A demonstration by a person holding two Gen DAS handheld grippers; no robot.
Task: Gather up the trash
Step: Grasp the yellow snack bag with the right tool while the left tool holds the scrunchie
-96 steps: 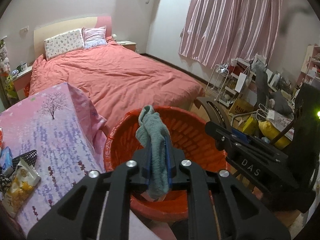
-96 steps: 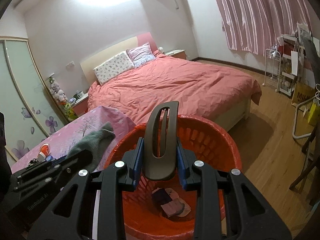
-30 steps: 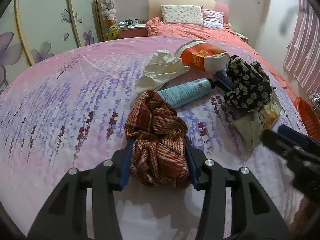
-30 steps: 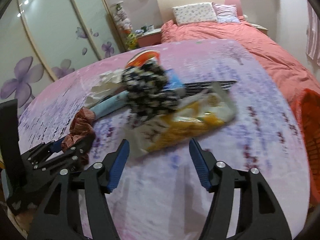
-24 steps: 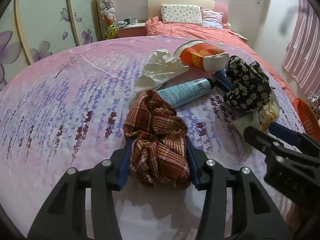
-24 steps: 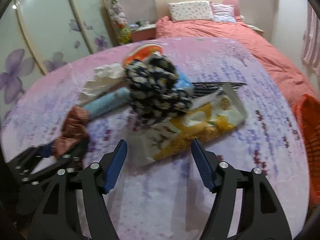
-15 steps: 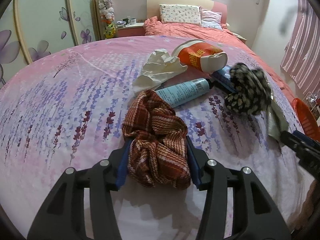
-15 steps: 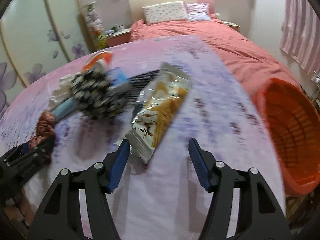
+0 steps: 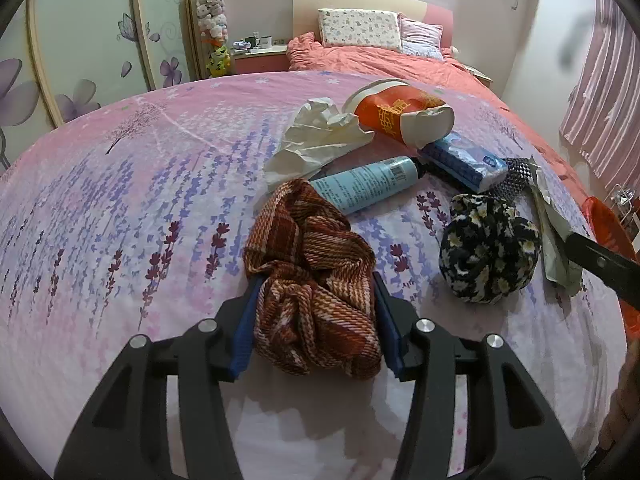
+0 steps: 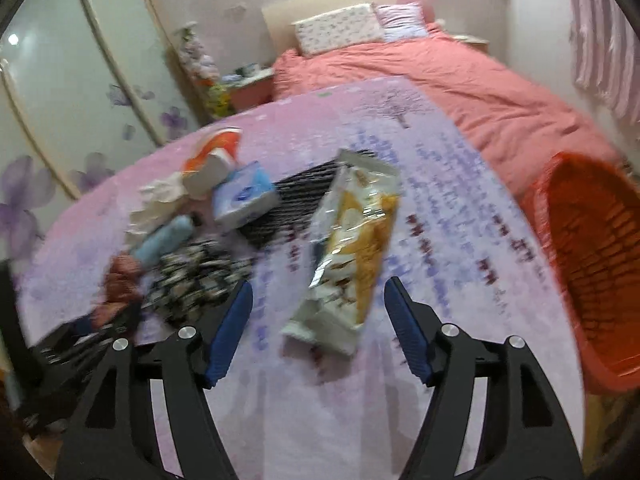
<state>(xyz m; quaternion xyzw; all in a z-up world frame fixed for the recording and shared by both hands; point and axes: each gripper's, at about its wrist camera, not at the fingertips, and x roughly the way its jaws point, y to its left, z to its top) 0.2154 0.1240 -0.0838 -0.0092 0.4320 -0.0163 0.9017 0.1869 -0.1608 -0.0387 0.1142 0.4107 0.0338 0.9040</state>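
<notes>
Between blue pads (image 9: 245, 322): crumpled plaid cloth (image 9: 312, 284)

I see a surface (image 9: 120, 208) covered by a pink cloth printed with lavender sprigs. Lying directly on it:

- a rust plaid cloth (image 9: 312, 280), bunched;
- a light-blue tube (image 9: 364, 186), just beyond the plaid cloth;
- a crumpled white tissue (image 9: 316, 140), beside the tube;
- an orange-and-white cup (image 9: 400, 114), on its side;
- a blue tissue pack (image 9: 464, 162), against the cup;
- a black floral cloth (image 9: 490, 254), balled;
- a black mesh item (image 10: 296, 200), partly under the tissue pack;
- a yellow snack bag (image 10: 352, 256), flat near the edge.
</notes>
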